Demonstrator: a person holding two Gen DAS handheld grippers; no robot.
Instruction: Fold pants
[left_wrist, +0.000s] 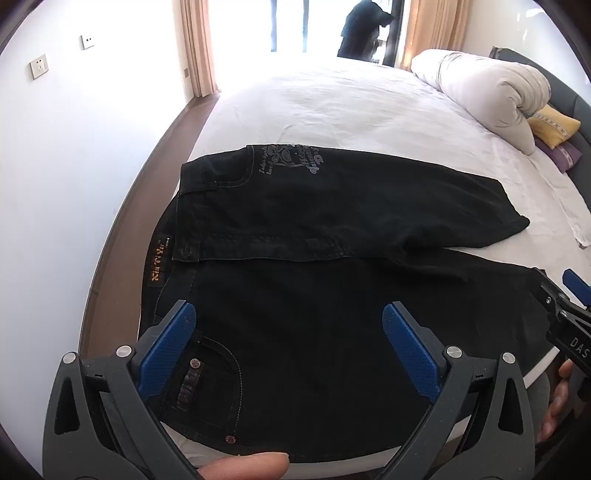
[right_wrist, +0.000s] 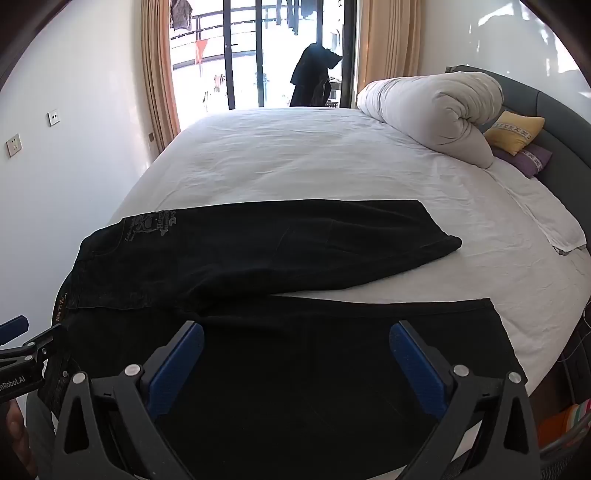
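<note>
Black denim pants (left_wrist: 314, 229) lie flat on the white bed, waistband to the left, both legs running right and spread apart at the hems. They also show in the right wrist view (right_wrist: 258, 251). My left gripper (left_wrist: 290, 317) is open and empty, hovering over the near hip pocket and waistband. My right gripper (right_wrist: 297, 336) is open and empty, hovering over the near leg. The right gripper's tip shows at the right edge of the left wrist view (left_wrist: 569, 295); the left gripper's tip shows at the left edge of the right wrist view (right_wrist: 18, 328).
The white bed sheet (right_wrist: 314, 158) stretches beyond the pants. A rolled white duvet (right_wrist: 432, 110) and yellow and purple pillows (right_wrist: 517, 136) lie at the headboard on the right. A wall is close on the left. A balcony door is behind.
</note>
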